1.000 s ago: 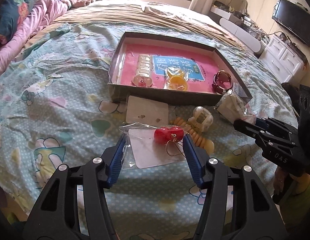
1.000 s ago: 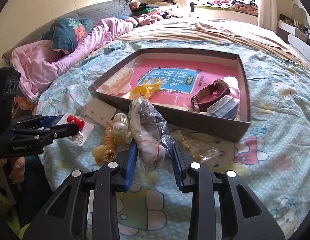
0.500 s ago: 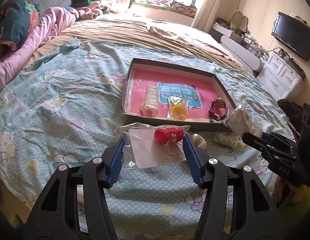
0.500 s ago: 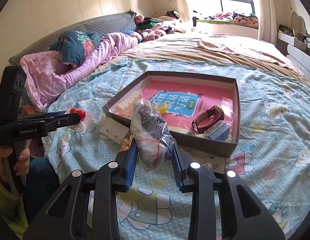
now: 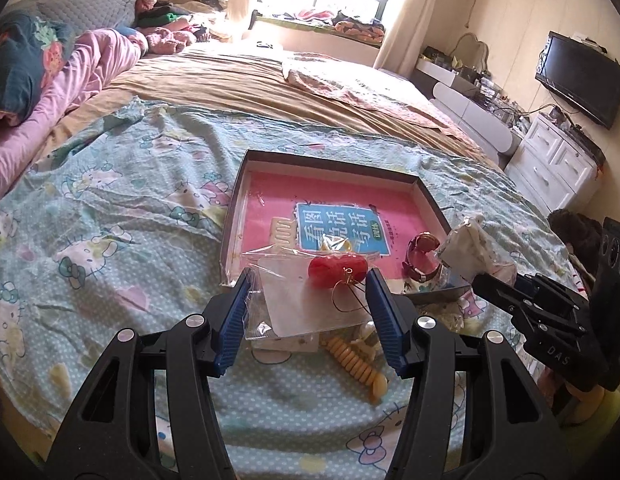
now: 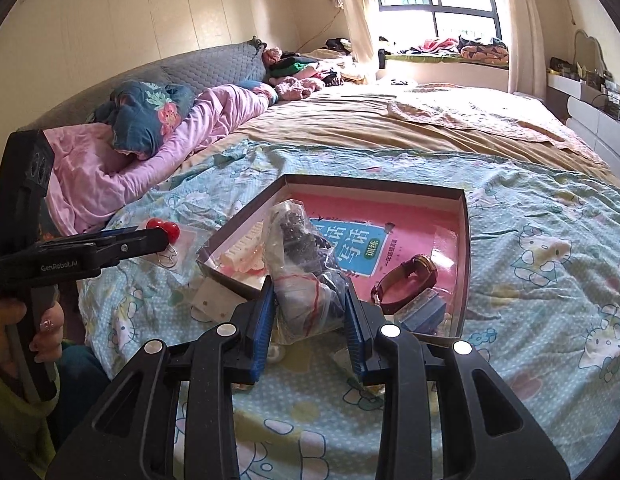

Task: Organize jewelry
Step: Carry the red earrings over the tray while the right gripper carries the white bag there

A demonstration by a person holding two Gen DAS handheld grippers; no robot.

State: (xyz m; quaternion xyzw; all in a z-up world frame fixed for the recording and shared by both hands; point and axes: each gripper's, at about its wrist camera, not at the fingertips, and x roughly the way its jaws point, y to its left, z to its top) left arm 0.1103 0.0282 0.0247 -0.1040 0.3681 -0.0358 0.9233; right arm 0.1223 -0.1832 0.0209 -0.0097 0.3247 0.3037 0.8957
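My left gripper (image 5: 308, 286) is shut on a clear bag with a white card and red cherry earrings (image 5: 337, 270), held in the air in front of the shallow box (image 5: 329, 162) with a pink bottom. My right gripper (image 6: 310, 300) is shut on a clear bag of dark jewelry (image 6: 306, 264), held above the box's near left corner (image 6: 246, 284). In the box lie a brown watch (image 6: 405, 282), a cream hair comb (image 6: 246, 246) and a small blue case (image 6: 423, 312). The left gripper also shows in the right wrist view (image 6: 158, 236).
On the bedspread before the box lie a yellow spiral hair tie (image 5: 359, 368) and a white card (image 6: 214, 300). A pink blanket (image 6: 122, 160) lies at the left of the bed. A white dresser (image 5: 557, 160) and a TV (image 5: 579, 78) stand at the right.
Both grippers have risen off the bedspread with their bags and now hang higher, near the box's front edge. The items left on the bed have not moved.
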